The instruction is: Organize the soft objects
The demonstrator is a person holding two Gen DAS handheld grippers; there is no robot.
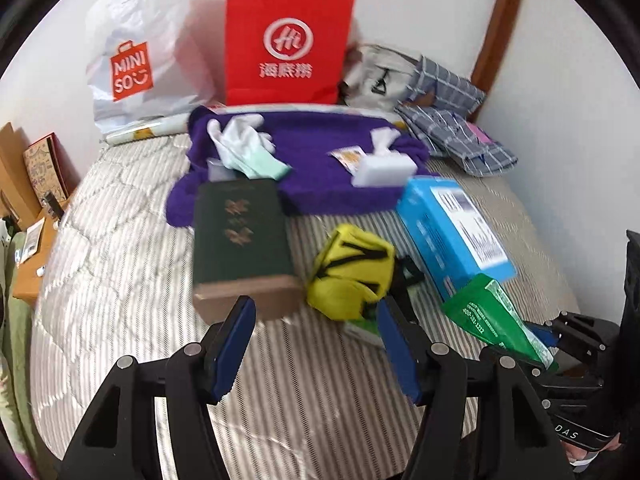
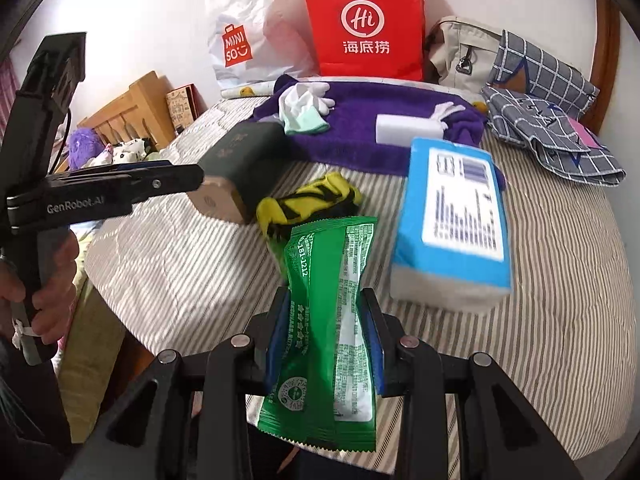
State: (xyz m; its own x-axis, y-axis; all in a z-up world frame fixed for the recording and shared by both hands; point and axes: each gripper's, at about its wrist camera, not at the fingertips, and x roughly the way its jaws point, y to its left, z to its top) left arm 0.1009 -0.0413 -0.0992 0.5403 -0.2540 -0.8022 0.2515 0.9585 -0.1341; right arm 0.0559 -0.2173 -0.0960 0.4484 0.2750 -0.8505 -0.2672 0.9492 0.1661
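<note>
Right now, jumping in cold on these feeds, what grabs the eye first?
The green packet pinched in the right gripper, right in the foreground. Behind it on the striped bed lie a blue box, a yellow-and-black pouch and a dark green box. At the back, a red paper bag stands against the wall beyond a purple towel.

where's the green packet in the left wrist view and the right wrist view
Left wrist: green packet at lower right, below the blue box, clamped by the right gripper.
Right wrist: green packet bottom centre, pinched between the fingers.
Shared landmark: the red paper bag at the wall.
</note>
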